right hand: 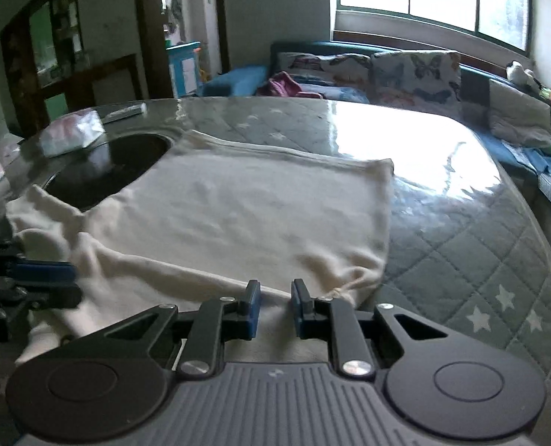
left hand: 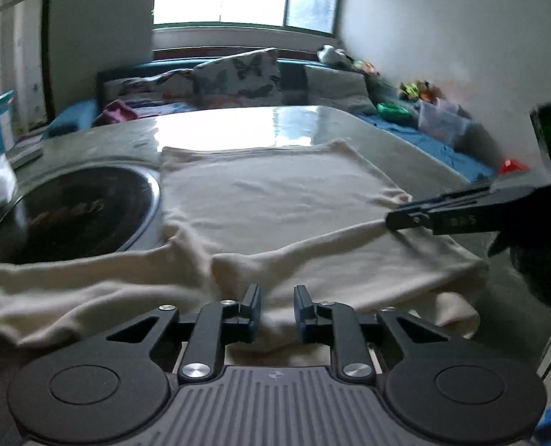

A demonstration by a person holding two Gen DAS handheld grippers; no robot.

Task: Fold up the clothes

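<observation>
**Both grippers at the near hem of the cream garment**

The left gripper (left hand: 277,306) has its jaws narrowed, cloth bunched between them, though a firm pinch cannot be confirmed. The right gripper (right hand: 275,303) stands equally narrow over the lower right corner. The cream garment (left hand: 275,200) spreads away toward the upper frame across the worktop (right hand: 461,223), its long axis running left to right between the grippers, beside a dark round inset (left hand: 71,215)

A wide window (right hand: 431,0) lets in strong daylight, which shines on the glossy quilted cover of the table (right hand: 461,223). Behind the table's far edge stands a sofa (right hand: 476,85) with butterfly cushions (right hand: 416,70). The walls (left hand: 442,29) are white. At the left, a dark wooden cabinet (right hand: 52,55) stands near a doorway (right hand: 190,18).
</observation>
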